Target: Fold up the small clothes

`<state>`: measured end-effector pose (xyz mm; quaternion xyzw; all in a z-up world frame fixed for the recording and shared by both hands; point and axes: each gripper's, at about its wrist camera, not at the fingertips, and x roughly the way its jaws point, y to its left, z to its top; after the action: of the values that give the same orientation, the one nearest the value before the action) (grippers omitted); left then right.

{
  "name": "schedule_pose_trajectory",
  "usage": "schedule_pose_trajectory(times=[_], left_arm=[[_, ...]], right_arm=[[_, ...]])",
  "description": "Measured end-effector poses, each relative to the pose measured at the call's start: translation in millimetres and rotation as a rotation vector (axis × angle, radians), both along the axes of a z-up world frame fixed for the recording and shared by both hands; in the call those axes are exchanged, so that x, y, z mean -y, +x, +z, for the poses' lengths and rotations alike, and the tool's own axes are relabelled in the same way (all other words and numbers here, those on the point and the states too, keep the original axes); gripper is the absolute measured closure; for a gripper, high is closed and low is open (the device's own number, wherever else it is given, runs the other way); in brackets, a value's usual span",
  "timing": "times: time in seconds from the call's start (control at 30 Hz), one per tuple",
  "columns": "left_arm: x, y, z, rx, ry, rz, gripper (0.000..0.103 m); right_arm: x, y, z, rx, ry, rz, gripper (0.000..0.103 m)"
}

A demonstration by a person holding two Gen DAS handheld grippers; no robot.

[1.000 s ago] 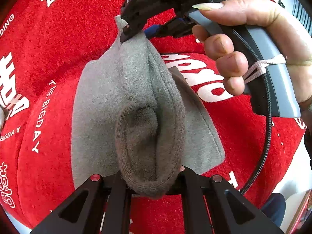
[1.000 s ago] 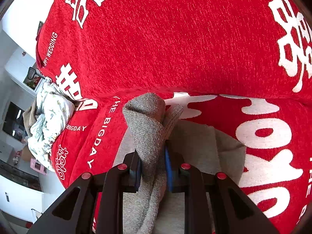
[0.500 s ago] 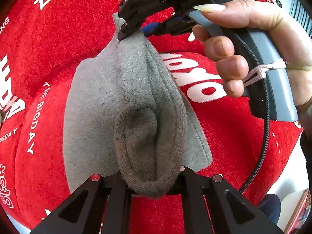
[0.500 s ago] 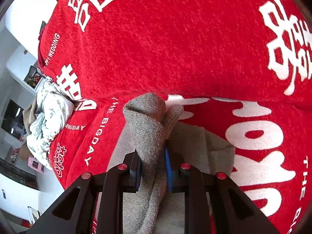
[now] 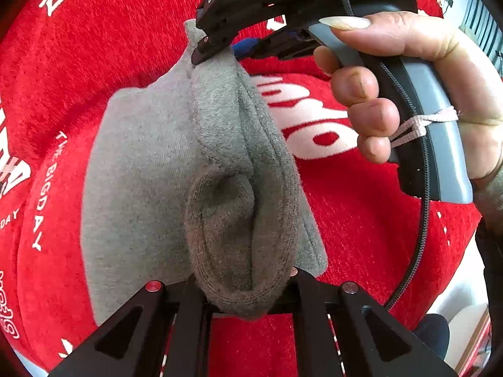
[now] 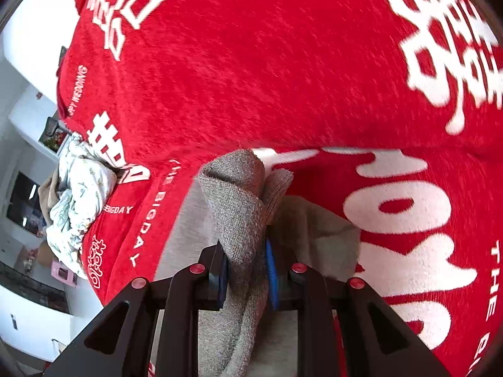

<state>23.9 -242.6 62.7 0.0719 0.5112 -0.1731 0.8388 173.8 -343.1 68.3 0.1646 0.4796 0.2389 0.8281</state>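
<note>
so this looks like mid-fold: the left gripper is clamped tight on one bunched end of the grey garment, and the right gripper is pinched on the opposite end, with the cloth between its blue pads. the held edge hangs between the two tongs while the rest of the garment lies flat on the red blanket. my guess is the next move is carrying that raised edge across the flat part and laying it down square, both ends level so it doesn't twist. farther from the garment, a crumpled floral cloth sits at the blanket's edge, well apart. nothing seems to be in the way.
</note>
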Motion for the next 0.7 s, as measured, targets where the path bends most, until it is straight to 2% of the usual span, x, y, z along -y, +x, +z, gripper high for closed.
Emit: schedule_pose_trajectory(times=[0.27, 0.37, 0.5, 0.7], left_arm=[[5, 12, -19, -0.031, 0.015, -0.004, 0.095], [0, 12, -11, -0.037, -0.023, -0.002, 0.095], [3, 14, -8, -0.014, -0.022, -0.018, 0.094], [9, 24, -28, -0.032, 0.008, -0.024, 0.094]], right_arm=[[14, 6, -27, -0.042, 0.0, -0.031, 0.081], [15, 3, -21, -0.022, 0.018, -0.032, 0.081], [15, 1, -6, 0.023, 0.018, -0.016, 0.081], [26, 9, -40, -0.053, 0.009, -0.059, 0.081]])
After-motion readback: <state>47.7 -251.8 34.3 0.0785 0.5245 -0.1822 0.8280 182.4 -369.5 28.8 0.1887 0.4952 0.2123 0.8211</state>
